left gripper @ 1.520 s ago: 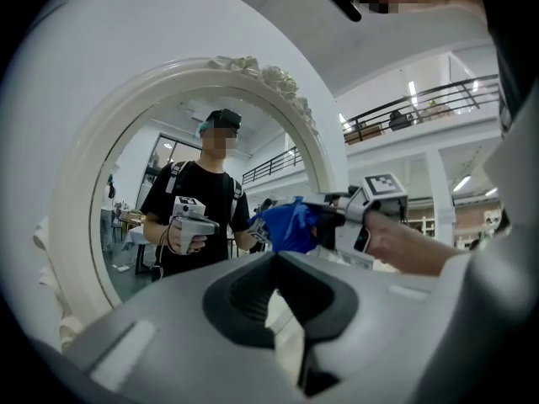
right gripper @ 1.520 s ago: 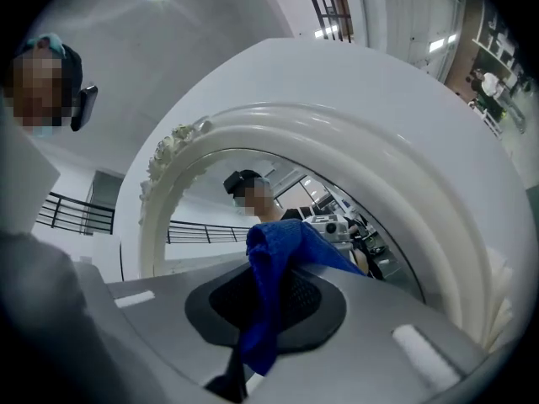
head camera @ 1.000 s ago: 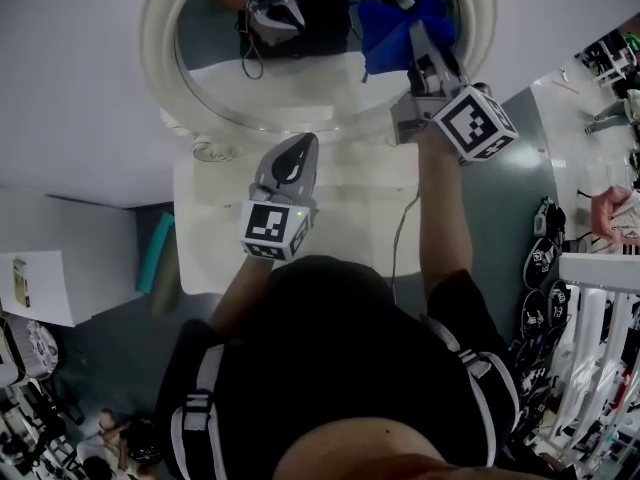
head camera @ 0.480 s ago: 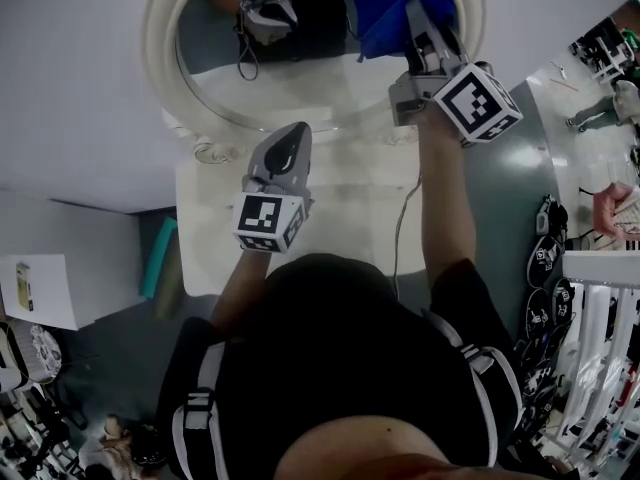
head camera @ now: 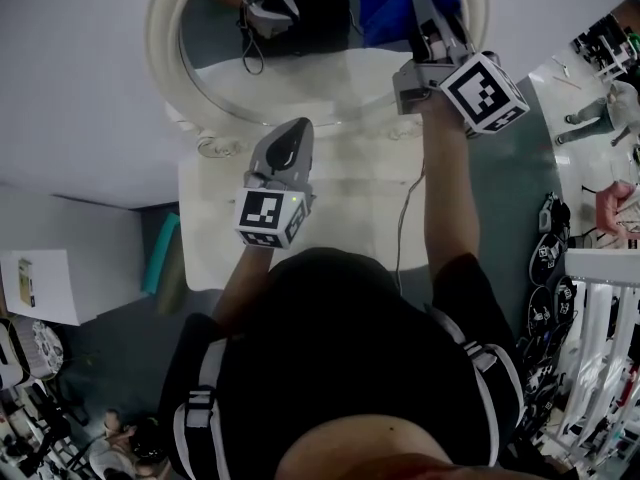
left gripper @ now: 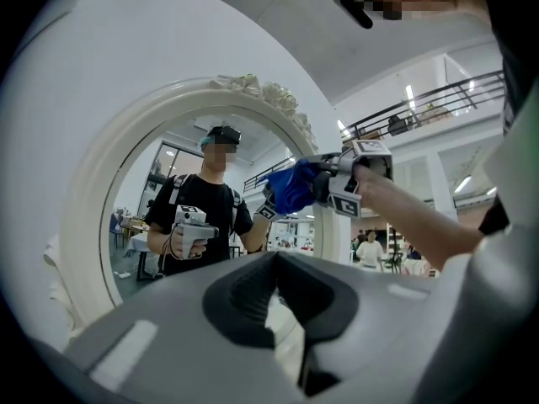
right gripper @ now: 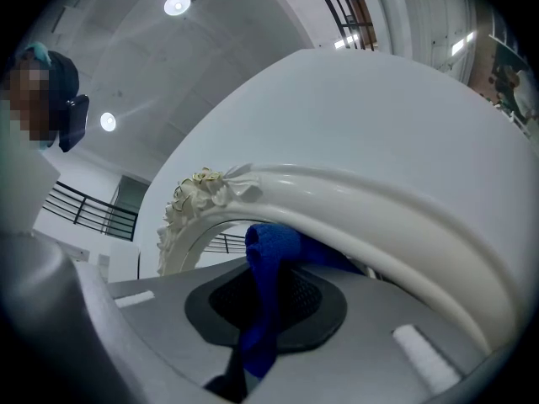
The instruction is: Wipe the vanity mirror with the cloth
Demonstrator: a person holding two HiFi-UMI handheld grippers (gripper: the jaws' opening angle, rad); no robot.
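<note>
The vanity mirror (head camera: 165,48) with its white ornate oval frame stands at the back of a white table. My right gripper (head camera: 420,3) is shut on a blue cloth (head camera: 385,13) and presses it against the glass at the upper right. In the right gripper view the cloth (right gripper: 268,263) bunches between the jaws just under the frame (right gripper: 354,204). My left gripper (head camera: 287,148) is shut and holds nothing, hovering over the table in front of the mirror's lower rim. The left gripper view shows the cloth (left gripper: 295,188) on the glass and the person's reflection.
The white tabletop (head camera: 350,208) lies below the mirror, with a cable (head camera: 405,228) hanging across it from my right gripper. A teal object (head camera: 158,253) stands left of the table. A sheet of paper (head camera: 35,288) lies far left; white racks (head camera: 600,308) crowd the right.
My right gripper has slid the blue cloth farther up the mirror glass. The left gripper has stayed almost in place over the table.
</note>
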